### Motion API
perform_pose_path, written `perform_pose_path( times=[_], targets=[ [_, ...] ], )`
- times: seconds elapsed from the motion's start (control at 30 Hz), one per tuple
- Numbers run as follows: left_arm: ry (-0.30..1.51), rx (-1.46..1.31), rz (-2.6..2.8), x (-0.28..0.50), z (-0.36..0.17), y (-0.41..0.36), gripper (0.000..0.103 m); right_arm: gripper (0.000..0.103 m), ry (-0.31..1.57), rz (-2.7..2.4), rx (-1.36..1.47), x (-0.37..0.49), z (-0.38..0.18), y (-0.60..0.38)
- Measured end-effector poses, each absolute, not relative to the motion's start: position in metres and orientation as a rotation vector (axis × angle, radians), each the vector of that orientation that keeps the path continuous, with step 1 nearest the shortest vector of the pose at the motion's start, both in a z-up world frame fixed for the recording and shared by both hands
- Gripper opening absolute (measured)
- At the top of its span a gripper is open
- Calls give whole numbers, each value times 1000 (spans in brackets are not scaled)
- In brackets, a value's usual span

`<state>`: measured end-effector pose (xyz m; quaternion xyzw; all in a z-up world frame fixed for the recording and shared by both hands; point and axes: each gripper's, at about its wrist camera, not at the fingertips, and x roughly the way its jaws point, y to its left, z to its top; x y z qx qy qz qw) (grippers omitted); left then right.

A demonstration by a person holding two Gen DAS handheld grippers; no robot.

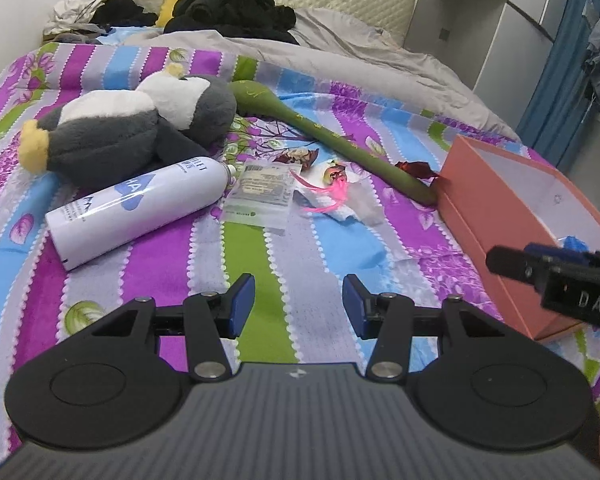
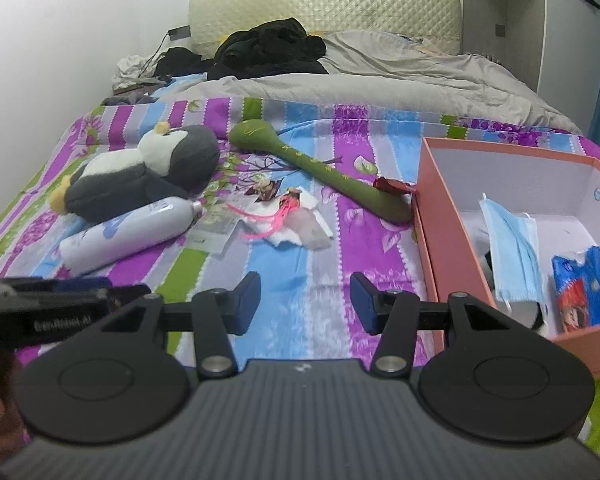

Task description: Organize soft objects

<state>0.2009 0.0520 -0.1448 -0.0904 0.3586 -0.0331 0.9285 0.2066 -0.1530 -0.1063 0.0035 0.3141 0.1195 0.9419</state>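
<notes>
Striped purple, blue and green bedding [image 2: 300,256] spreads under both my grippers, a cream quilted headboard [image 2: 324,12] at twelve o'clock. At ten o'clock lies a fuzzy grey-and-white plush penguin [image 2: 140,172], and just below it a smooth white cylindrical bottle [image 2: 128,236] on its side. A long green soft wand [image 2: 320,168] (bulb-ended) stretches from eleven towards one o'clock, its tip reaching the salmon cardboard box [image 2: 428,216] at two o'clock. Inside the box are a pleated blue face mask [image 2: 512,248] and a glossy blue packet [image 2: 584,288]. My left gripper [image 1: 299,306] and right gripper [image 2: 305,304] both hang with jaws apart, holding nothing.
</notes>
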Motion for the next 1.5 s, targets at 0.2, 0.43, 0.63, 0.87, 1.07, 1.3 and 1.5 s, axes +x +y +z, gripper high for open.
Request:
perform_pose_path(
  times=[0.2, 0.43, 0.63, 0.87, 1.07, 1.3, 1.5],
  targets=[
    [739, -186, -76, 236, -162, 43, 55, 52, 662, 231, 31, 243, -122, -147],
    [755, -201, -81, 284, -192, 41, 55, 48, 633, 149, -37, 288, -134, -141],
    [747, -227, -95, 318, -208, 41, 54, 40, 602, 51, -165, 336, -151, -131],
    [746, -288, -133, 354, -216, 42, 54, 31, 613, -44, -325, 379, -172, -125],
    [724, -329, -139, 379, -215, 47, 54, 31, 576, -88, -462, 395, -181, -115],
    [737, -328, -156, 402, -222, 44, 54, 31, 600, -135, -522, 417, -194, -113],
    [748, -285, -174, 407, -228, 35, 40, 14, 629, -131, -528, 421, -202, -115]
  ],
)
